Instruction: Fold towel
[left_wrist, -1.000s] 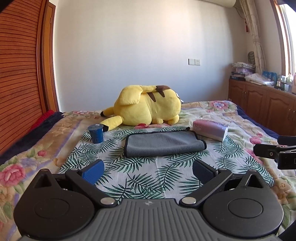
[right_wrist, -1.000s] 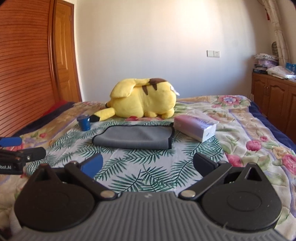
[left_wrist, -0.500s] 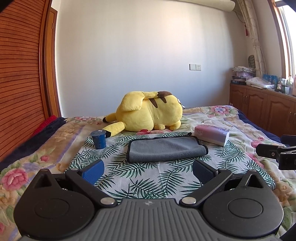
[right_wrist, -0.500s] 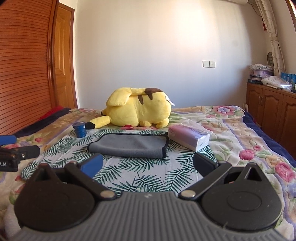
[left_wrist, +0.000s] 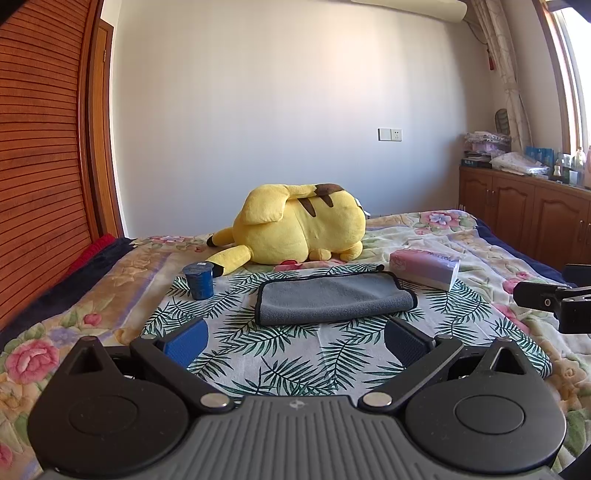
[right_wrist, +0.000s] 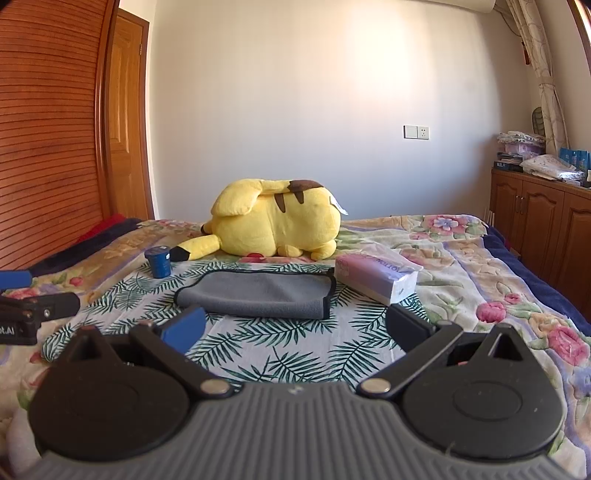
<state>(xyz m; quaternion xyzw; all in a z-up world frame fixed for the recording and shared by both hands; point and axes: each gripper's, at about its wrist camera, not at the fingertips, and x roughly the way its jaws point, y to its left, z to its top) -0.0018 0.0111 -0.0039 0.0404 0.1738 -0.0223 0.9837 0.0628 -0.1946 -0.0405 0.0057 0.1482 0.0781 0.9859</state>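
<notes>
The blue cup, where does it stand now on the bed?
In the left wrist view the blue cup stands upright left of the grey towel, near the tail tip of the yellow plush toy.

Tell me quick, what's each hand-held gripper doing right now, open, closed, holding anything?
Left hand-held gripper: open, holding nothing.
Right hand-held gripper: open, holding nothing; the towel lies untouched ahead.
</notes>
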